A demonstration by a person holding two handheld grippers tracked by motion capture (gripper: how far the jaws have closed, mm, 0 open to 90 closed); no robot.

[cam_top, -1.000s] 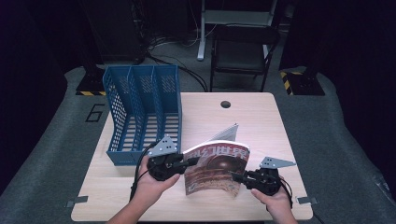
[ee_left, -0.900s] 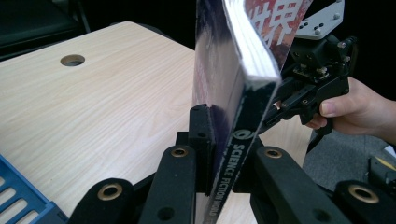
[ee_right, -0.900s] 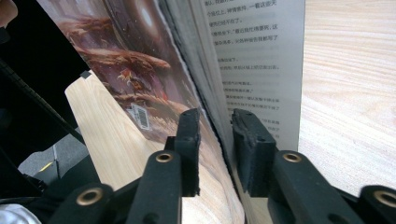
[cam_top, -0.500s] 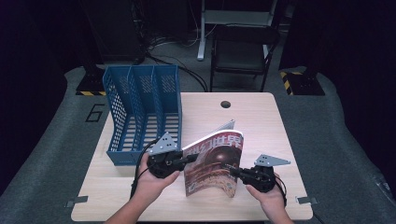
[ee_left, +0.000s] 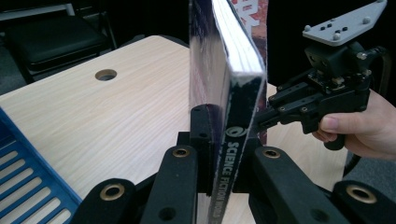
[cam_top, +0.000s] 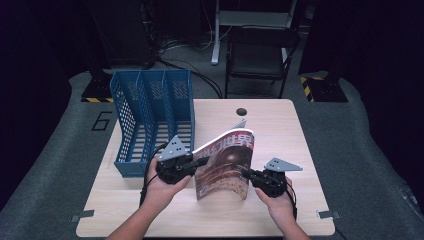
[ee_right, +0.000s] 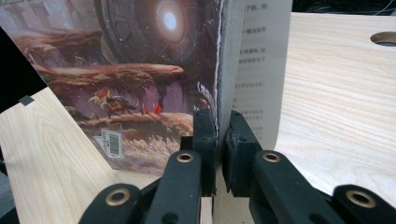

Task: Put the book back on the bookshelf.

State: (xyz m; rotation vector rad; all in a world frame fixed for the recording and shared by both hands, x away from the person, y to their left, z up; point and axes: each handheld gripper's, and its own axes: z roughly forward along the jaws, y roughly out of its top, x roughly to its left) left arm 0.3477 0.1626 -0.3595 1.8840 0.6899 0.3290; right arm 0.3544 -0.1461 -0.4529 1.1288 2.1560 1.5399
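Note:
A magazine (cam_top: 225, 162) with a reddish fantasy cover stands almost upright on the wooden table (cam_top: 280, 130), bowed slightly. My left gripper (cam_top: 200, 161) is shut on its spine edge; in the left gripper view the jaws (ee_left: 223, 135) pinch the spine of the magazine (ee_left: 233, 56). My right gripper (cam_top: 246, 174) is shut on the opposite, open edge; the right gripper view shows its jaws (ee_right: 218, 126) clamping the cover and page block of the magazine (ee_right: 140, 60), with some pages fanning loose behind. The right gripper (ee_left: 261, 119) also appears across the magazine in the left gripper view.
A blue three-slot file rack (cam_top: 150, 115) stands on the table's left side, just behind my left hand. A round cable hole (cam_top: 242, 111) sits near the far edge. A dark chair (cam_top: 260, 55) stands beyond the table. Bare wood lies to the right.
The magazine has been tipped from a low lean to nearly upright. My right gripper has moved left toward it and closed on its edge. The left hand stayed put.

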